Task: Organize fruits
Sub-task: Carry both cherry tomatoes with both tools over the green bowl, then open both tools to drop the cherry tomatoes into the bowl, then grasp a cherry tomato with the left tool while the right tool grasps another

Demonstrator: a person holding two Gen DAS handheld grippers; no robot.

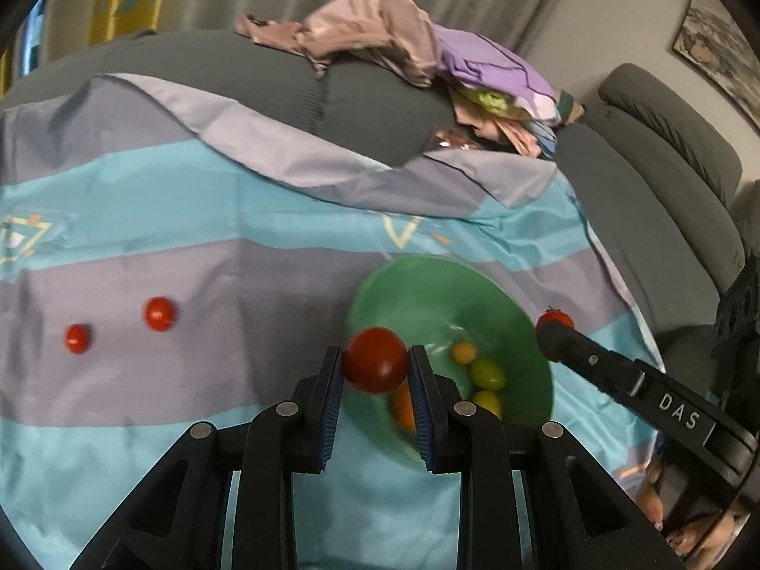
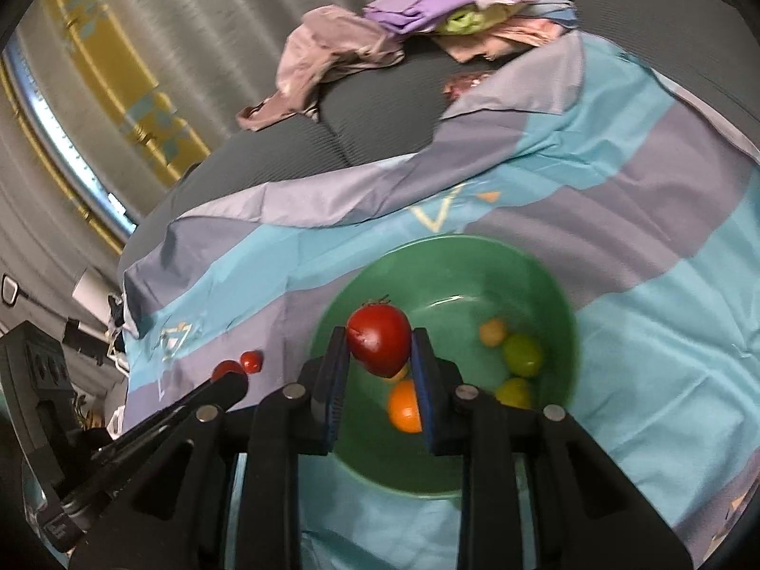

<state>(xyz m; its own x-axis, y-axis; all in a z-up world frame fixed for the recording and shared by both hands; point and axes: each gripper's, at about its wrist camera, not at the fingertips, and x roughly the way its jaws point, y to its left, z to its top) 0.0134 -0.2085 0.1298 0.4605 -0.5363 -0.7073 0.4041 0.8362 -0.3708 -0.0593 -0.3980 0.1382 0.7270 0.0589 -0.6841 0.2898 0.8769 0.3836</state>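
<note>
Red round tomatoes pinched in both our grippers, left and right, over green bowl at lower centre

Soft, even indoor light, fairly dim, no hard shadows. Mild sheen on the striped cloth. Motion blur in both views, worst on the green bowl rim. Strong fisheye bending, black vignette at corners. Curtains far left are smeared.
</note>
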